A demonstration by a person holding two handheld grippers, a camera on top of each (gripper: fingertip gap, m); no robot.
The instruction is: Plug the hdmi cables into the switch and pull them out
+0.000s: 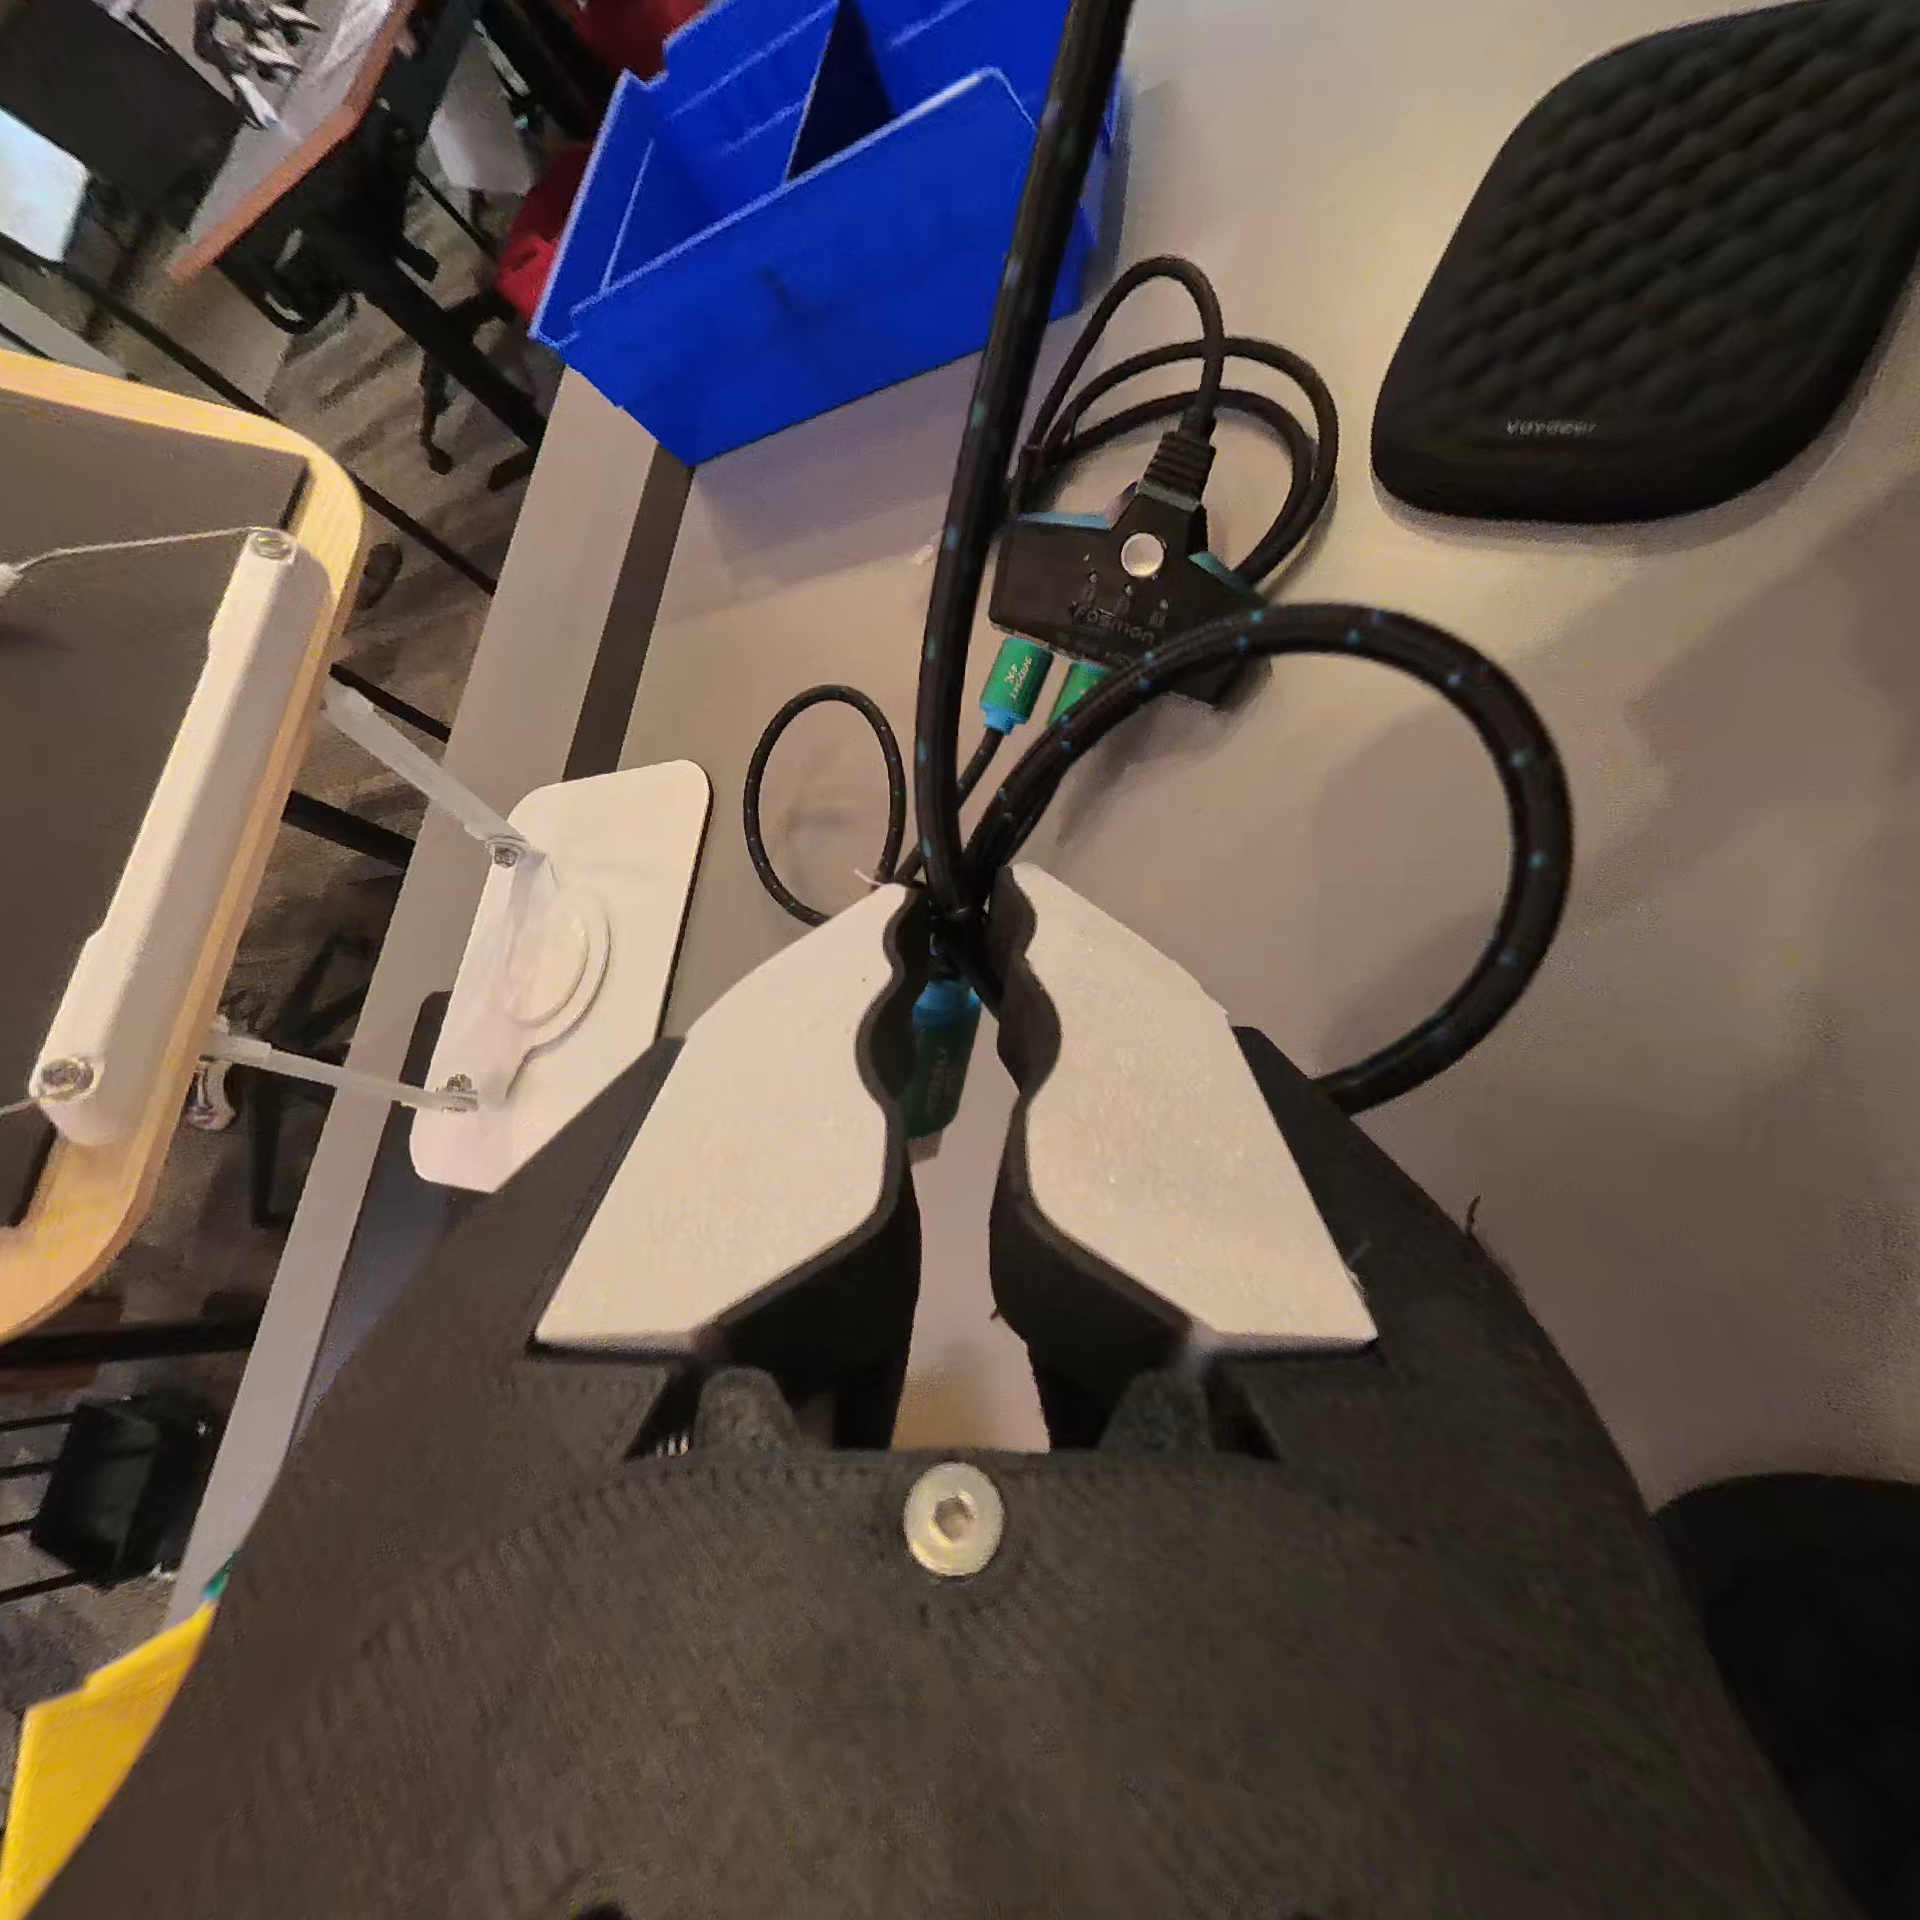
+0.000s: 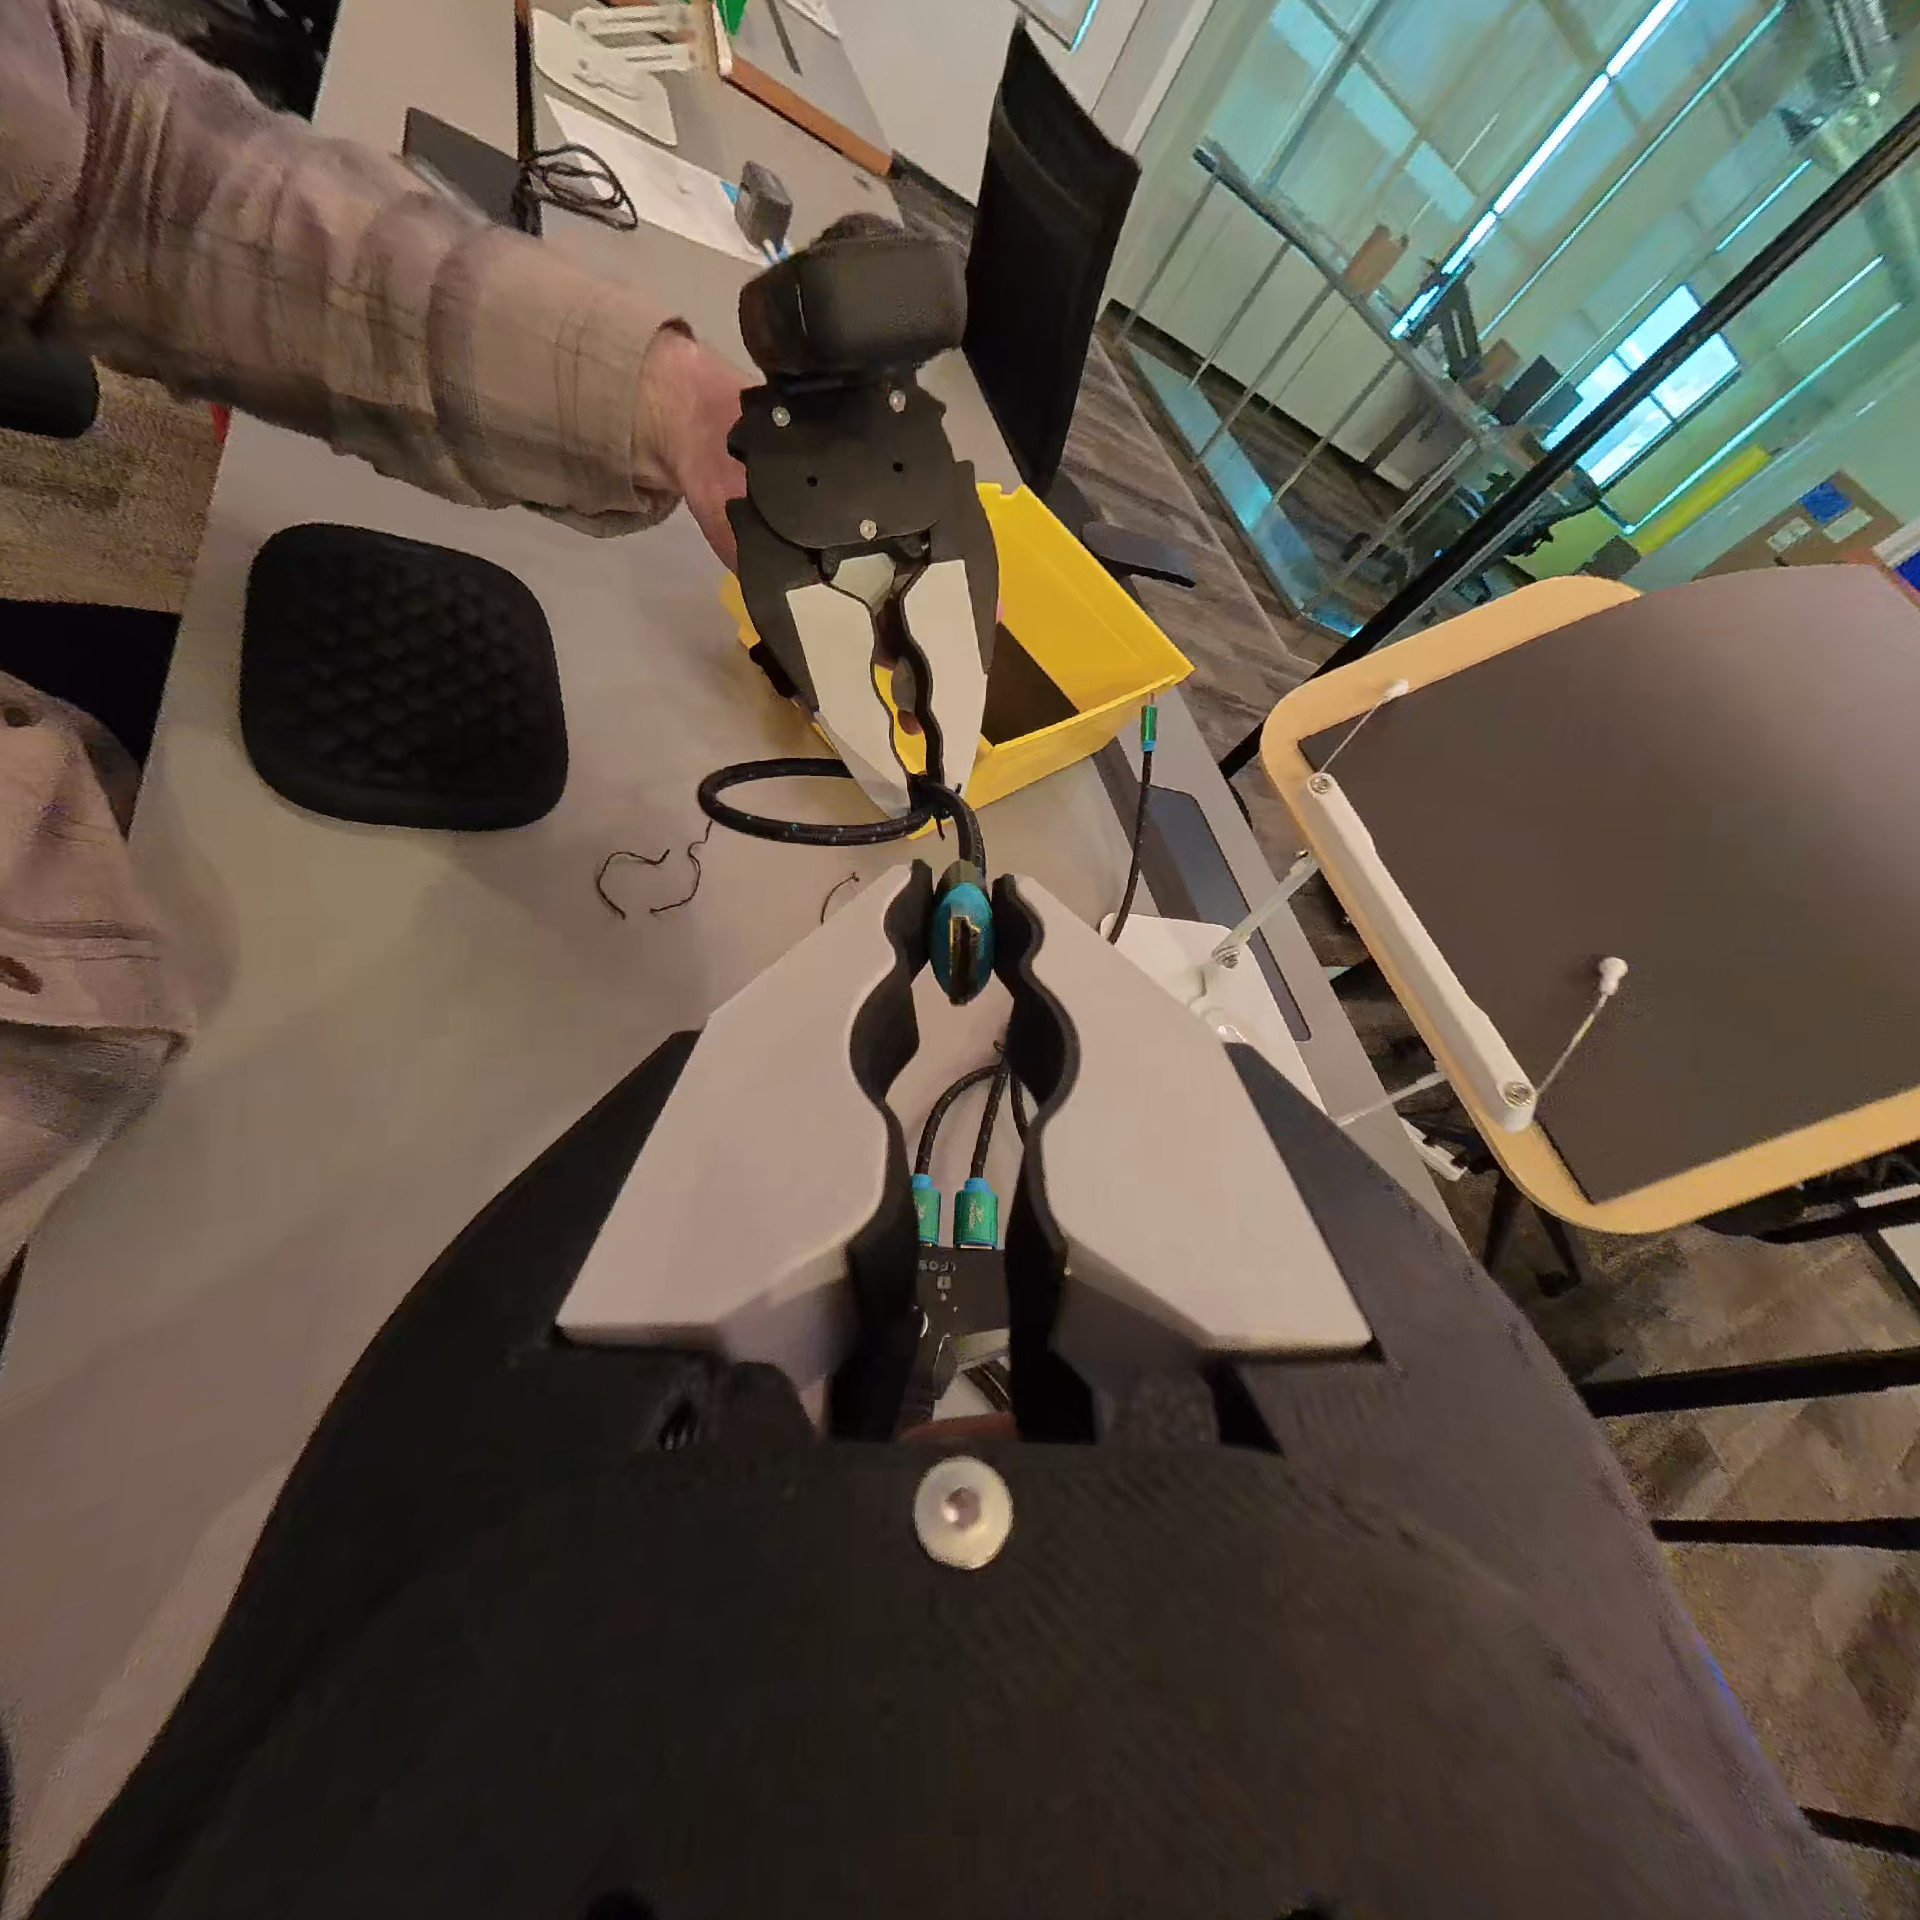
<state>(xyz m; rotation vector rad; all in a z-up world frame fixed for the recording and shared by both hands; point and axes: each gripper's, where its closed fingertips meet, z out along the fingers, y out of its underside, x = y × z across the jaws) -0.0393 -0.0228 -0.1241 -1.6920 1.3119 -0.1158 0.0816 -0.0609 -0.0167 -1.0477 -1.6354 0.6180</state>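
Left gripper (image 1: 951, 914) closed at the fingertips on a braided black HDMI cable (image 1: 1496, 727), a green plug (image 1: 940, 1049) lying between its fingers. Seen from the right wrist view, tipped steeply down over the table, held by a hand (image 2: 707, 468) in a plaid sleeve (image 2: 312, 281).

Right gripper (image 2: 961, 914) clamped narrowly on a teal HDMI plug (image 2: 961, 935), raised above the switch (image 1: 1122, 587). Switch flat on a grey table (image 1: 1714, 935), two green plugs (image 1: 1013, 675) seated in its near side, cables looping around it.

Black padded cushion (image 1: 1652, 270) on the table beyond the switch. Glass partitions (image 2: 1455, 260) in the room behind. Wood-edged board (image 2: 1621, 883) off the table's edge.

Blue bin (image 1: 810, 270) at one table edge, yellow bin (image 2: 1081, 665) at the other; contents of both not visible.
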